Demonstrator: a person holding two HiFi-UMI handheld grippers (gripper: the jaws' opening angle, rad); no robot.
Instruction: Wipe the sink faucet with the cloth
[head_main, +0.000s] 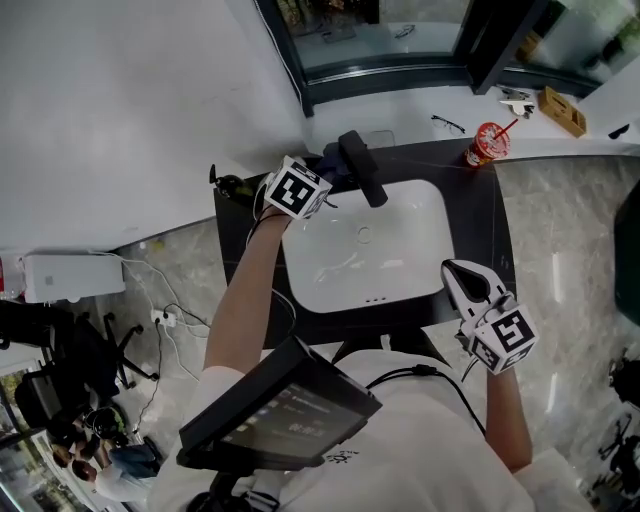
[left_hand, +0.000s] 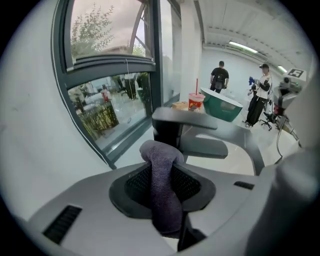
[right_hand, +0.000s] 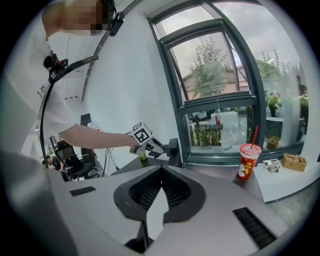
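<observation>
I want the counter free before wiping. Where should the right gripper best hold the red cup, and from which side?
Probably take the red cup round the middle of its body, coming level from the sink side. It stands upright with a straw sticking out on top, which hinders a grip from above, and the window ledge lies behind it.

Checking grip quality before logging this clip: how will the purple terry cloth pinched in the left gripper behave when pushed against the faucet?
The purple terry cloth is probably floppy: it folds over above the jaws of the left gripper. It would likely mould to the black faucet. Its nubby weave suggests little slipping.
</observation>
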